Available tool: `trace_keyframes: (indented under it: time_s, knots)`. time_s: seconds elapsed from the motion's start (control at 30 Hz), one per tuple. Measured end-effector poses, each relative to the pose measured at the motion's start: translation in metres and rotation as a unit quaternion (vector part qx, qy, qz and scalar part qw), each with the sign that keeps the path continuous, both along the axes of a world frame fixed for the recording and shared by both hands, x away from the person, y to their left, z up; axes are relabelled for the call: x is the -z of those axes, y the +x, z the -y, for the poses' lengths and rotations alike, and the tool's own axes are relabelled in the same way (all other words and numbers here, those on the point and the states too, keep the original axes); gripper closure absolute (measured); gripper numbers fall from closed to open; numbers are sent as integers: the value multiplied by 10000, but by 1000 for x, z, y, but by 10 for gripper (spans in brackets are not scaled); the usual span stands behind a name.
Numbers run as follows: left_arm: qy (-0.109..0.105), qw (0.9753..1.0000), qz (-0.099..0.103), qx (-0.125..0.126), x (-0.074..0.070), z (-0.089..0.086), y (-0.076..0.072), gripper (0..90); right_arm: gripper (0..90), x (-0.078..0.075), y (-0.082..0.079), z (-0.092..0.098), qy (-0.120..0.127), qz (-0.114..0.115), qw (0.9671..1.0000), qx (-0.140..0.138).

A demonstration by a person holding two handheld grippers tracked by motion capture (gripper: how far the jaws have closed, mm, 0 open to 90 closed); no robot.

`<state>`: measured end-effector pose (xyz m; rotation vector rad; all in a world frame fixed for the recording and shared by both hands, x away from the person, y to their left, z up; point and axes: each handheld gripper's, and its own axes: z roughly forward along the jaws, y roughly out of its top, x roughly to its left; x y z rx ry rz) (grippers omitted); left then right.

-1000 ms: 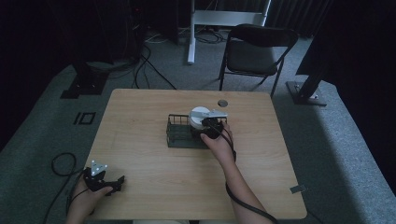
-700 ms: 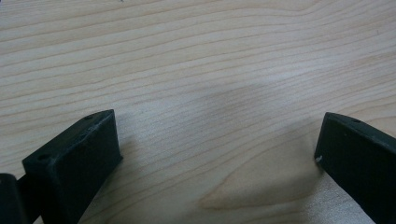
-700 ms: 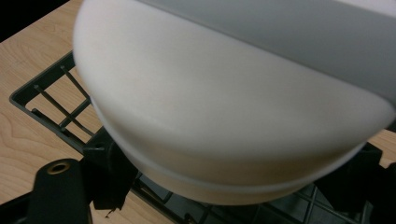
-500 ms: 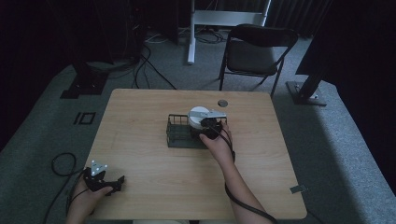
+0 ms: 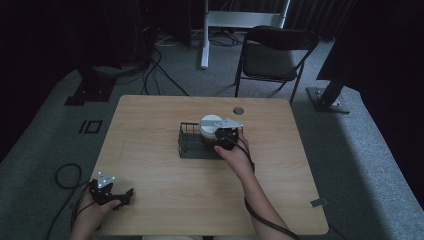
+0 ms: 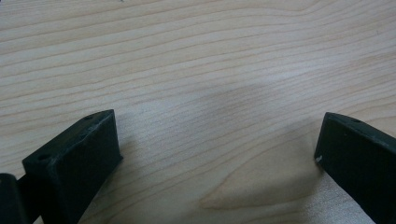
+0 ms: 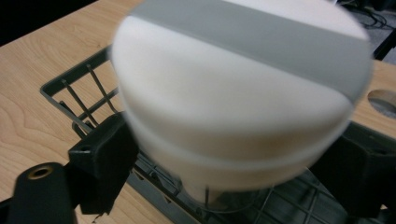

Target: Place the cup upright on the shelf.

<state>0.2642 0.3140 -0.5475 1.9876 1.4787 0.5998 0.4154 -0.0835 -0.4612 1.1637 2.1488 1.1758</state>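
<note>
The right claw point(image 7: 233, 158) is clamped on a white lidded jar point(image 7: 238, 93) at the wire rack's point(image 5: 192, 142) right end, apparently mid-placement with release left, while the left claw point(image 6: 215, 154) rests apart, far from the rack.

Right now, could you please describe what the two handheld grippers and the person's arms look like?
Both are black. The left gripper carries a grey three-cornered plate with pale dots, and a black cable loops off the table edge. The right gripper has a similar grey plate and a black cable along the forearm. Its blocky jaws have round holes. The forearms are bare, with no sleeves.
</note>
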Motion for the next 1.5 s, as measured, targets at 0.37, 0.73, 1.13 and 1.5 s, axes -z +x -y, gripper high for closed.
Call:
trace_keyframes:
  time_s: [0.37,0.73,1.13,1.5]
  knots:
    - [1,10000,-2,1,0,0,0,2,125,-2,-5,9,-5,36,9999,-110]
    - [0,10000,0,1,0,0,0,2,125,-4,-15,24,164,103,9996,-194]
    - [-1,10000,-1,0,0,0,0,3,125,-9,-31,40,191,245,9991,-300]
    - [0,10000,0,1,0,0,0,2,125,-5,-44,69,227,293,9991,-182]
